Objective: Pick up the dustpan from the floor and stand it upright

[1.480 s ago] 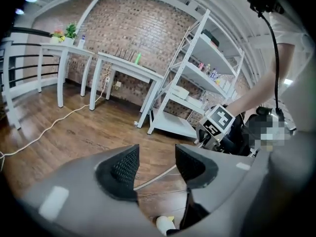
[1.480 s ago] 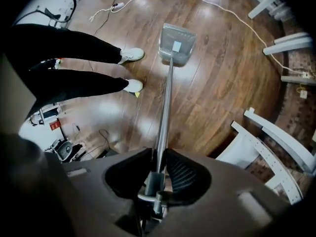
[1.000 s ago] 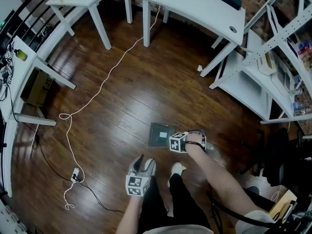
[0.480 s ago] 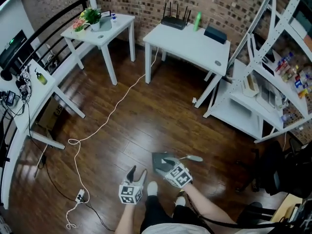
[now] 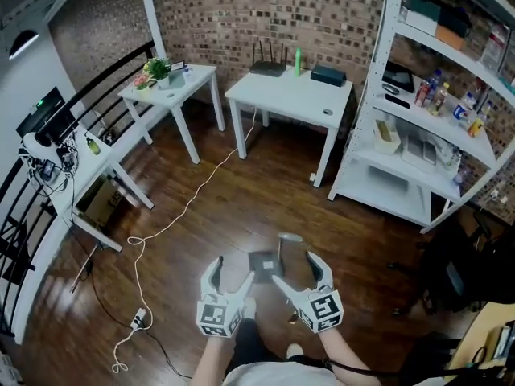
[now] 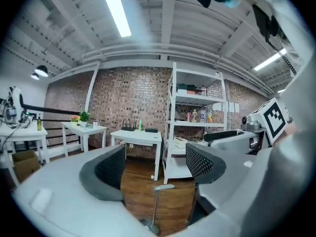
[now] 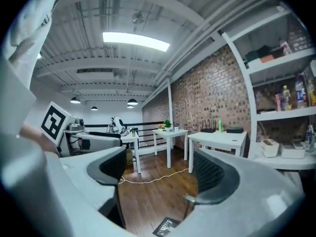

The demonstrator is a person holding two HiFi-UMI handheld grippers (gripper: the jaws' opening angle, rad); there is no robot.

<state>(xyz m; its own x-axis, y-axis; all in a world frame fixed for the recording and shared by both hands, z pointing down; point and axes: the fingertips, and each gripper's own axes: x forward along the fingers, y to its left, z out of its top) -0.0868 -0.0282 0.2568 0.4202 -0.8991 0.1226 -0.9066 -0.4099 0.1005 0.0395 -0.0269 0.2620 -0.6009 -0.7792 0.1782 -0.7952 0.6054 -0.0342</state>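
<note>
The dustpan (image 5: 265,262) stands on the dark wood floor with its grey pan down and its thin handle (image 5: 290,238) rising upright. In the left gripper view the dustpan's handle (image 6: 156,206) shows low between the jaws, farther off. The right gripper view catches the dustpan's pan (image 7: 165,227) at the bottom edge. My left gripper (image 5: 229,274) and right gripper (image 5: 298,271) are held up side by side, well above the dustpan and apart from it. Both sets of jaws are opening wide, with nothing between the pads of the left gripper (image 6: 155,167) or the right gripper (image 7: 158,169).
A white cable (image 5: 181,215) snakes across the floor to a power strip (image 5: 138,322) at the left. Two white tables (image 5: 290,87) stand by the brick wall, a white shelf unit (image 5: 418,155) at the right, and a desk with a black railing (image 5: 56,175) along the left.
Both grippers rose from near the floor and opened. The right gripper let go of the dustpan's handle; the dustpan went from lying flat to standing. The head view lifted.
</note>
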